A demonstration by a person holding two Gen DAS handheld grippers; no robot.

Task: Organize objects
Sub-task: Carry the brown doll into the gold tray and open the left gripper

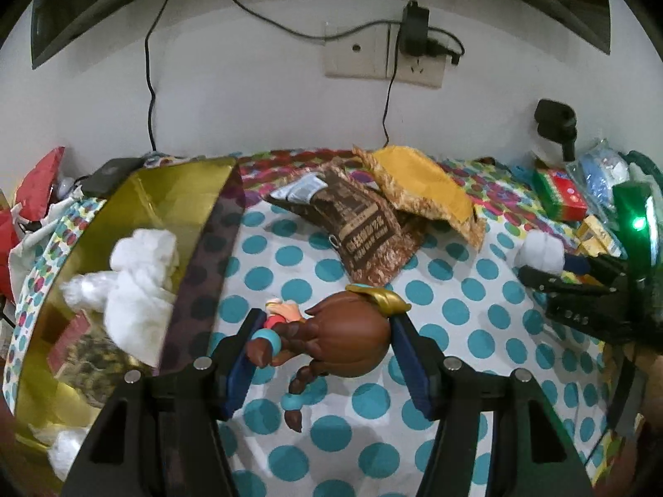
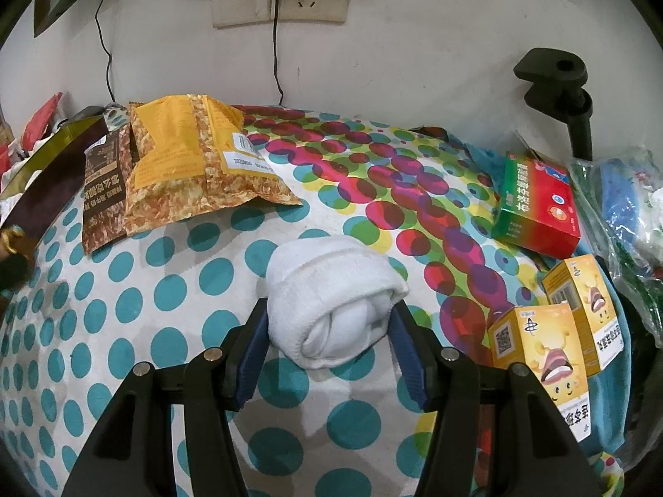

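Note:
My left gripper [image 1: 323, 331] is shut on a brown-haired doll figure [image 1: 344, 339] with teal hair bands, held over the dotted tablecloth [image 1: 476, 314]. To its left stands a gold box [image 1: 136, 207] holding white rolled cloths [image 1: 136, 277]. My right gripper [image 2: 327, 331] is shut on a rolled white towel [image 2: 331, 298] that rests on the cloth; that gripper and towel also show at the right of the left wrist view [image 1: 543, 252].
A brown snack bag [image 2: 103, 199] and a yellow snack bag [image 2: 186, 161] lie at the back. A red-green medicine box [image 2: 538, 207] and two yellow boxes [image 2: 538, 348] sit at right, beside a plastic bag [image 2: 630, 223]. A black clamp [image 2: 555, 83] stands by the wall.

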